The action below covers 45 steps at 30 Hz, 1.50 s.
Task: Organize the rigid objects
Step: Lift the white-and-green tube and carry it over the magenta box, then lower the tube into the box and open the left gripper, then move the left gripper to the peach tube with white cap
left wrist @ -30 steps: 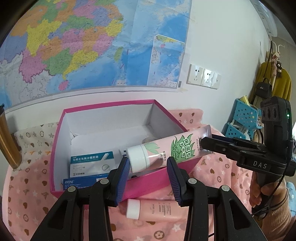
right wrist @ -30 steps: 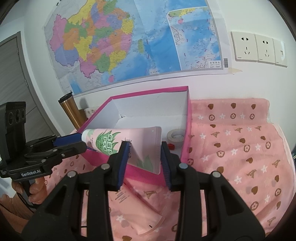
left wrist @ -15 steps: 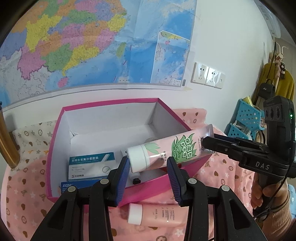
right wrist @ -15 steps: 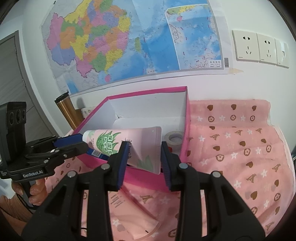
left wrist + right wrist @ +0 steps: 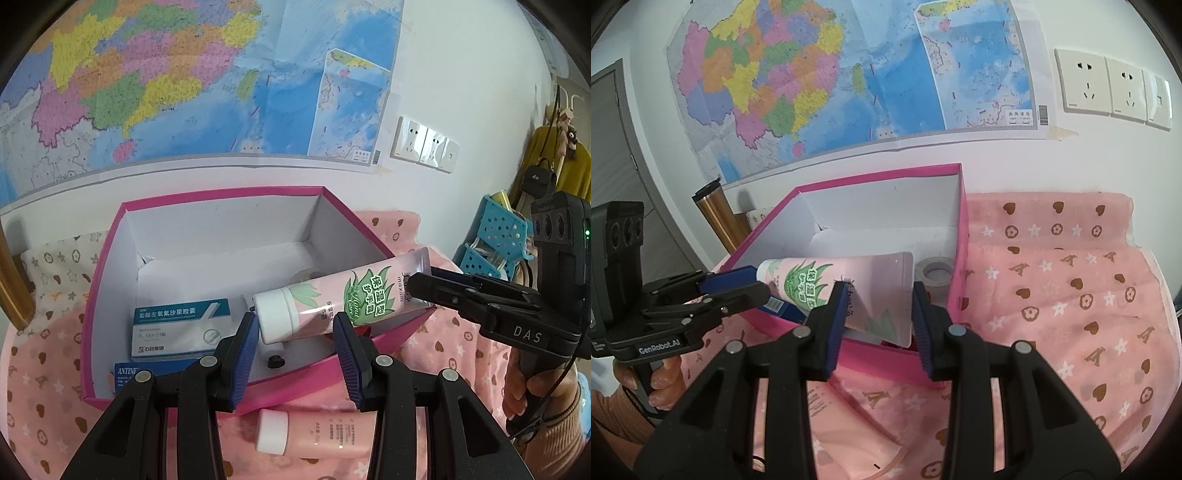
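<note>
**Hand cream tube held at both ends over the pink box**

The pink hand cream tube (image 5: 334, 301) with green leaf print lies across the front right corner of the pink box (image 5: 207, 195), tilted, its white cap lower and over the inside of the box, its flat crimped tail higher and out past the right wall. The left gripper (image 5: 291, 334) has its blue-padded fingers (image 5: 246, 343) on either side of the cap end; the left pad touches the cap, while the right pad seems just clear of the tube, so I cannot tell whether this is a firm pinch. The right gripper (image 5: 877, 308), seen in the left wrist view at (image 5: 436, 286), has its fingers pinching the flat tail of the tube.

Inside the box a white and teal medicine carton (image 5: 181, 326) lies flat on the floor, with a blue carton (image 5: 127, 374) against the front wall and a small white bottle with a black tip (image 5: 273, 354) under the tube. A roll of tape (image 5: 934, 275) sits in the right corner.

In front of the box, a second pink tube (image 5: 317, 434) with a white cap lies on the pink patterned cloth (image 5: 1052, 295) covering the bench. A map (image 5: 849, 74) hangs on the wall behind, and a bronze flask (image 5: 718, 218) stands left of the box.
</note>
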Tool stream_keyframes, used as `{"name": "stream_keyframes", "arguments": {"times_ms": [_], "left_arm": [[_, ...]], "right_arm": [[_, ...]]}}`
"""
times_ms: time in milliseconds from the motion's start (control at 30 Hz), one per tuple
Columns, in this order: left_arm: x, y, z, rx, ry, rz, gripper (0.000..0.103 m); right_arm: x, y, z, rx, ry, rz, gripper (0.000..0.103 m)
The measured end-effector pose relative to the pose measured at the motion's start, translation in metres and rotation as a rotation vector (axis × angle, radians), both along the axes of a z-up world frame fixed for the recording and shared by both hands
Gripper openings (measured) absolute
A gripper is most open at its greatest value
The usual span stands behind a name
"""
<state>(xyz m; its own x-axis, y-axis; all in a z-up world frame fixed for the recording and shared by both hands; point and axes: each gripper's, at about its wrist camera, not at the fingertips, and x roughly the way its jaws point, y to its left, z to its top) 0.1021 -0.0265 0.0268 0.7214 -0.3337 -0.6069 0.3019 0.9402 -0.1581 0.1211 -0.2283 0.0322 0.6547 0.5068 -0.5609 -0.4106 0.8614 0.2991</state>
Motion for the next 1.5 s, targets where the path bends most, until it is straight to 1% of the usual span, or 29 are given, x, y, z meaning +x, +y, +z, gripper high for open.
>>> {"name": "stream_keyframes", "arguments": {"times_ms": [433, 567, 733, 833, 1000, 1133, 1267, 1367, 1500], "left_arm": [[0.017, 0.000, -0.012, -0.003, 0.051, 0.005, 0.042], [0.023, 0.000, -0.016, -0.023, 0.077, -0.007, 0.042], [0.027, -0.005, -0.018, -0.006, 0.079, -0.010, 0.042], [0.024, -0.004, -0.018, -0.008, 0.075, -0.013, 0.042], [0.011, -0.002, -0.013, 0.011, 0.033, -0.018, 0.043], [-0.003, 0.000, -0.007, 0.020, 0.000, -0.022, 0.048], [-0.017, 0.005, -0.003, 0.018, -0.018, -0.017, 0.049], [-0.030, 0.010, -0.003, 0.017, -0.028, -0.029, 0.052], [-0.046, 0.014, -0.010, 0.041, -0.026, -0.048, 0.056]], "right_arm": [[0.009, 0.005, -0.007, -0.035, 0.025, -0.016, 0.037], [0.010, 0.009, -0.009, -0.038, 0.031, -0.007, 0.037], [0.009, 0.015, -0.009, -0.081, 0.009, -0.029, 0.037], [0.006, 0.013, -0.010, -0.082, 0.006, -0.031, 0.037], [-0.006, 0.006, -0.011, -0.057, -0.001, -0.038, 0.038], [-0.026, 0.003, -0.011, -0.021, -0.016, -0.005, 0.047], [-0.043, 0.002, -0.018, 0.018, 0.011, 0.036, 0.050], [-0.054, 0.002, -0.031, 0.038, 0.062, 0.055, 0.051], [-0.070, 0.001, -0.057, 0.036, 0.155, 0.066, 0.053]]}}
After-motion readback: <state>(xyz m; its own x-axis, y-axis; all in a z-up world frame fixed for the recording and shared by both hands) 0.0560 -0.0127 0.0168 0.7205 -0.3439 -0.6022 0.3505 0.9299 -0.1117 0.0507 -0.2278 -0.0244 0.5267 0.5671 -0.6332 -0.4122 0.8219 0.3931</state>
